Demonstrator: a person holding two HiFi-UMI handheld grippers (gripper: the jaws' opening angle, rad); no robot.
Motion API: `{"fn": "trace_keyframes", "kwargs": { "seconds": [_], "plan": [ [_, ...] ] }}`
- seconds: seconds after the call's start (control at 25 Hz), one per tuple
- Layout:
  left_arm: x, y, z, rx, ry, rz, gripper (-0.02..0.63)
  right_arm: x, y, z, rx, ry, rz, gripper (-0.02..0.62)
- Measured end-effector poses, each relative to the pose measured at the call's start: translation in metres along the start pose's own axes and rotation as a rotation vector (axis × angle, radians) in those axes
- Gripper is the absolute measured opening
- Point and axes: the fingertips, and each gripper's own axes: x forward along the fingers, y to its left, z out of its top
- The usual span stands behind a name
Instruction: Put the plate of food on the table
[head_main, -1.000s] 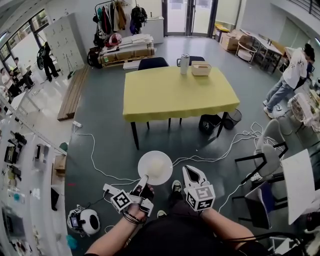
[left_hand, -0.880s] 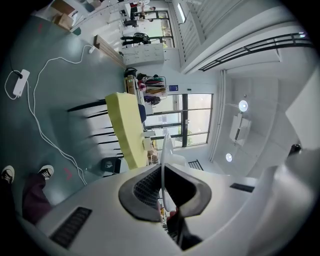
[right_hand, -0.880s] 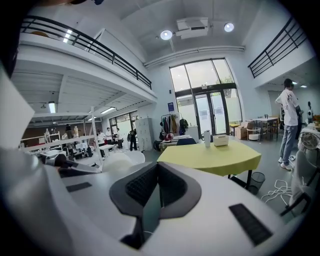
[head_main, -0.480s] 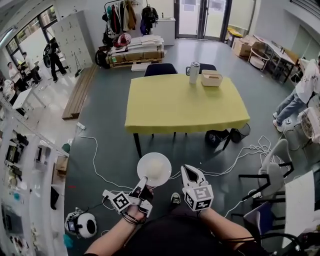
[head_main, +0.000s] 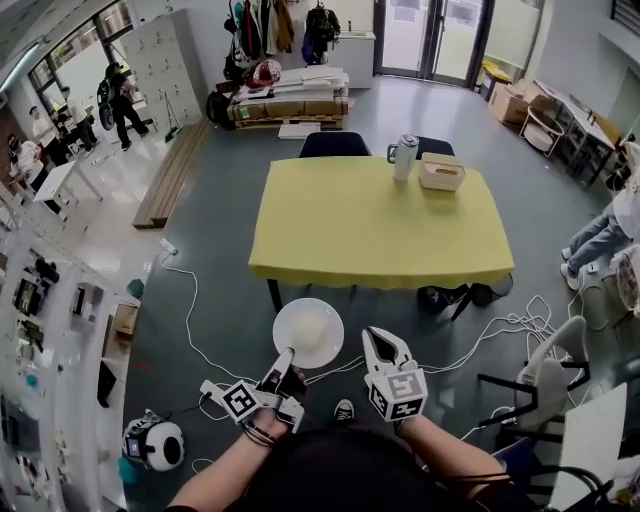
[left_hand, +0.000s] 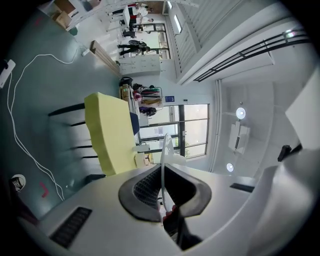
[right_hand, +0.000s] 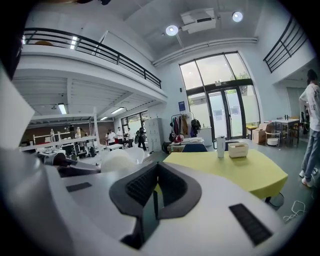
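Observation:
A white plate with a pale mound of food is carried above the floor, in front of the yellow table. My left gripper is shut on the plate's near rim. In the left gripper view the plate stands edge-on between the dark pads. My right gripper hangs beside the plate to its right, shut, with nothing in it. In the right gripper view the table lies ahead, and the food shows at the left.
On the table's far right stand a steel flask and a beige box. Two dark chairs sit behind the table. White cables trail over the floor. A chair and bins are at the right.
The table has come nearer and lower in the head view as I walk toward it. Both grippers and the plate keep the same pose.

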Motion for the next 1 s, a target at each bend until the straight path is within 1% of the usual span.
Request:
{"fn": "trace_keyframes", "kwargs": {
  "seconds": [0.16,0.44,0.76,1.0],
  "plan": [
    [0.025,0.001,0.013,-0.006,-0.022,-0.001,0.017,0.025,-0.018,0.005,0.007,0.008,0.007,0.011],
    [0.067,0.013,0.039,-0.014,-0.013,0.018,0.017,0.07,-0.037,0.011,0.013,0.032,0.014,0.011],
    [0.131,0.026,0.098,-0.009,0.04,0.013,0.017,0.143,-0.058,0.037,0.005,0.033,-0.031,0.012],
    [0.178,0.035,0.142,-0.011,0.106,0.002,0.017,0.197,-0.065,0.061,0.005,0.018,-0.084,0.012]
  ]
}}
